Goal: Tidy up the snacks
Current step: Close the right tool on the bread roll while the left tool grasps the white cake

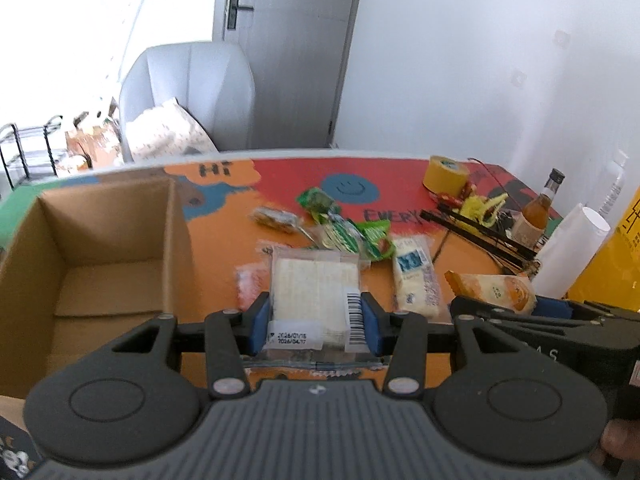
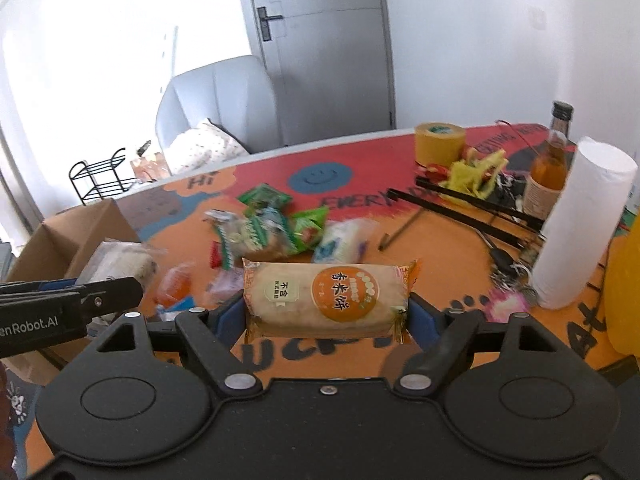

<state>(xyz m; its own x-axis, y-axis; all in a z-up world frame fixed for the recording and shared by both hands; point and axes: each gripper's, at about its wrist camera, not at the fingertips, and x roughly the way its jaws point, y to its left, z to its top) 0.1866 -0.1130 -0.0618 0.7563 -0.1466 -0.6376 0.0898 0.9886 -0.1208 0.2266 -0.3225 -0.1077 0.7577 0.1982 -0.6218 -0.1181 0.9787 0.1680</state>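
Above the colourful printed worktop (image 1: pixel 400 168), left tongs (image 1: pixel 314 322) pinch a clear-wrapped pale cracker pack (image 1: pixel 314 292); right tongs (image 2: pixel 326 316) grip an orange-labelled rice cake packet (image 2: pixel 326 294) endwise. Slick wrappers could slip before reaching the open cardboard box (image 1: pixel 100 264) at left.

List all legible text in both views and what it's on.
"HI" – table mat
"EVERY", cut off – table mat
"2026/04/17", date above it smeared – clear cracker pack in left tool
"香米饼", "不含" – orange pack in right tool
"nRobot.AI", start cut off – left tool's side
Barcode, bottle label, other snack wrappers: unreadable.
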